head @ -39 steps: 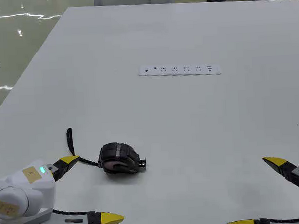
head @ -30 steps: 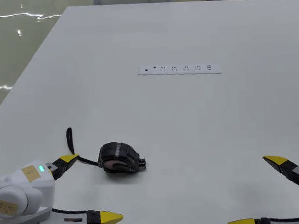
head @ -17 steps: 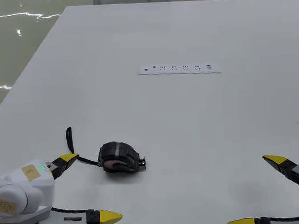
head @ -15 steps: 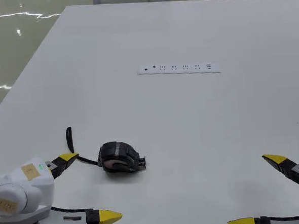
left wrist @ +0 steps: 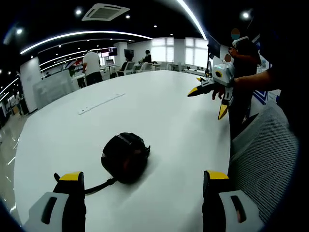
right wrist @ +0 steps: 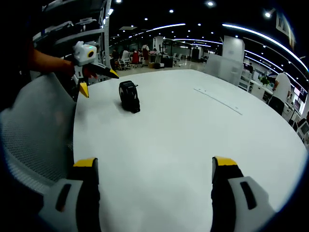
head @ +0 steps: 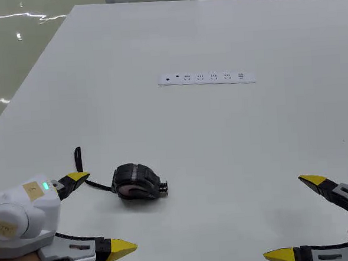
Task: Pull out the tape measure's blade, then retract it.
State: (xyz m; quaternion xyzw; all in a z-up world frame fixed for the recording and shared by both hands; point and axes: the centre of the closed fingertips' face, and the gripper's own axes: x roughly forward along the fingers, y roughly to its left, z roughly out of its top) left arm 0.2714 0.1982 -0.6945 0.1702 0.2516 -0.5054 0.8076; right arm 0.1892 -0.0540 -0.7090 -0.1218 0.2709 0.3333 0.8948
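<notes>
tape measure (head: pixel 136 181) lies on its side on the white table (head: pixel 233 138), low and to the left in the head view. it is black and round. its blade is all rolled up inside. i think the small bit that sticks out at the front, toward the right gripper's side, is the hook (head: pixel 163 188), but it is too small to be sure. a thin black strap (head: pixel 78 163) trails out the back and curls away.

the left gripper (head: pixel 105 211) is just beside the tape measure, on the strap side. its two yellow tips are spread wide and hold nothing. one tip sits close to the strap. the right gripper (head: pixel 290 218) is well apart from it, far over on the other side. its tips are spread wide too, and it holds nothing.

a white power strip (head: pixel 206 78) lies farther back on the table, out of the way.

no pulling has begun, so i think the first job is to get hold. the left gripper should slide up around the black body, not the strap, and squeeze it firmly so it does not roll. then the right gripper should come across and pinch the hook. pull straight and slow, flat along the table. when it goes back in, let it go gently so the blade does not snap.
</notes>
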